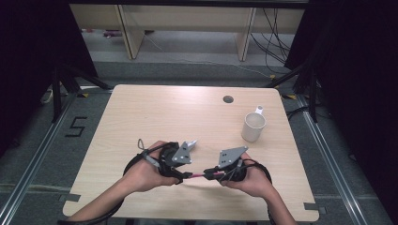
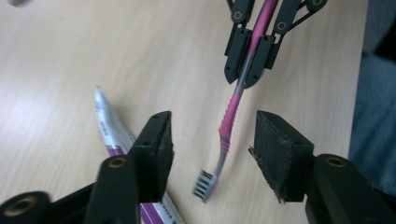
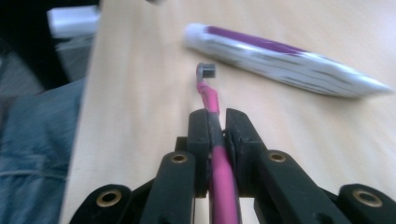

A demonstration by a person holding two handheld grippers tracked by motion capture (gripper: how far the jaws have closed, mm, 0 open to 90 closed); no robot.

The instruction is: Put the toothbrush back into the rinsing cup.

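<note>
the right gripper [image 3: 215, 126] has its fingers clenched on the pink toothbrush [image 3: 211, 100], gripping the handle partway along, so the bristled head sticks out ahead of the pads and hangs just above the bench [image 1: 155, 112]. the left gripper [image 2: 212, 149] stands with its fingers released and spread, one pad on each side of the brush's head end, neither one touching it. from above, both hands sit close together at the near edge of the bench, the toothbrush bridging the short gap between the two grippers.

just beside the left fingers lies a white and purple toothpaste tube [image 2: 114, 133], flat on the wood and partly tucked under that gripper. further off, toward the far right corner, a white mug [image 1: 253, 126] stands upright, well apart from the hands.

this looks to me like a handover step: the brush is carried by the right hand alone, the left having let go or not yet taken hold. if the brush is bound for the mug, the next move calls for the right hand to lift it clear of the left fingers, carry it across the bench and tip it upright over the rim. the grip must stay firm, since a thin handle could swivel between the pads.
</note>
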